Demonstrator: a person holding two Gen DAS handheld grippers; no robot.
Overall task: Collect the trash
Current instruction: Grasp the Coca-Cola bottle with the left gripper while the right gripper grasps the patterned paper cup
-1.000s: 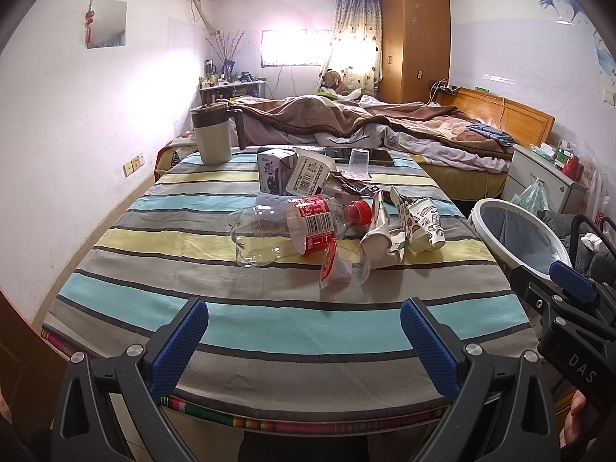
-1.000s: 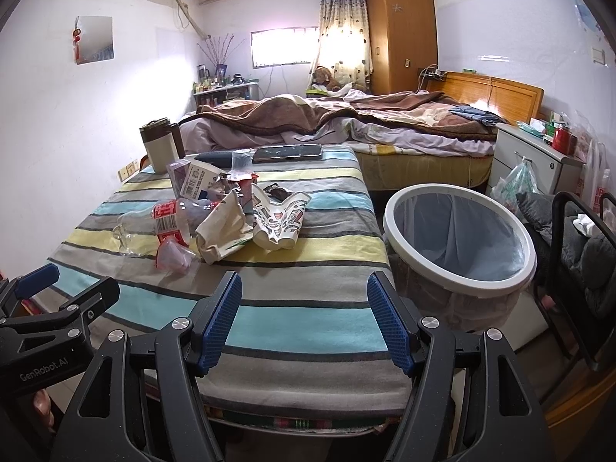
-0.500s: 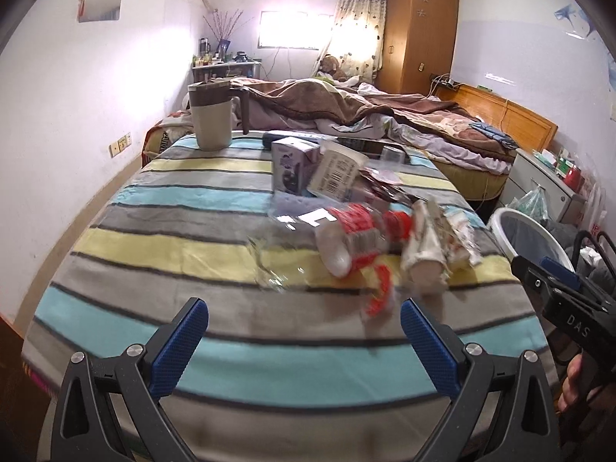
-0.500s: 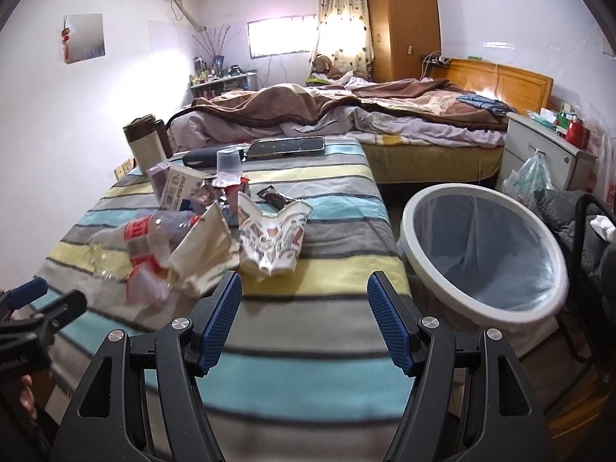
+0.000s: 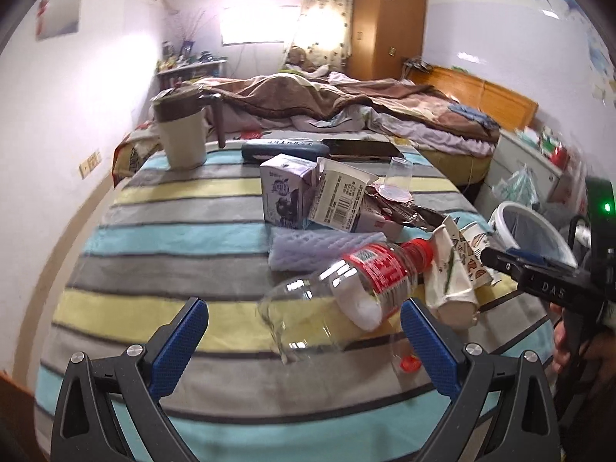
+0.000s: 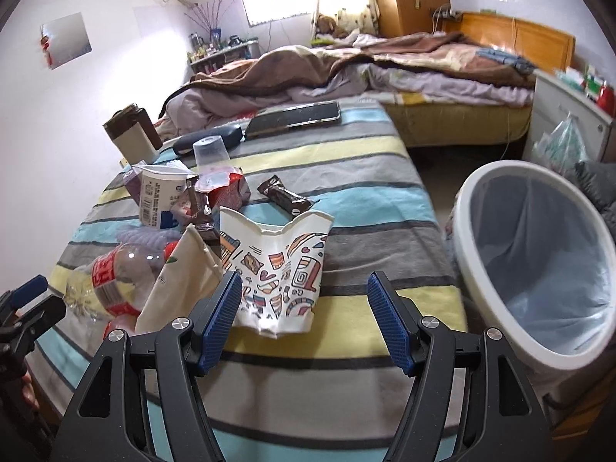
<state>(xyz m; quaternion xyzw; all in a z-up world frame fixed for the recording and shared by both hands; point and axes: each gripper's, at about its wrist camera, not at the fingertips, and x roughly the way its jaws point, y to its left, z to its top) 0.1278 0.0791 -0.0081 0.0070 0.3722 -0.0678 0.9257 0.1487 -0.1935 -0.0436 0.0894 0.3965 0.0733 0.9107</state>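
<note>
Trash lies on a striped tablecloth: a clear plastic bottle with a red label and cap, a crushed patterned paper cup, a beige paper cup, milk cartons, a brown wrapper and a clear plastic cup. My left gripper is open, its fingers either side of the bottle's base. My right gripper is open, just in front of the patterned cup. A white bin with a liner stands to the right of the table.
A beige jug, a dark case and a tablet sit at the table's far end. An unmade bed, a wardrobe and a nightstand lie beyond. The wall runs along the left.
Both grippers have moved forward over the table toward the trash pile. The bottle now lies between the left fingers and the patterned cup is close before the right ones. Both stay open.
</note>
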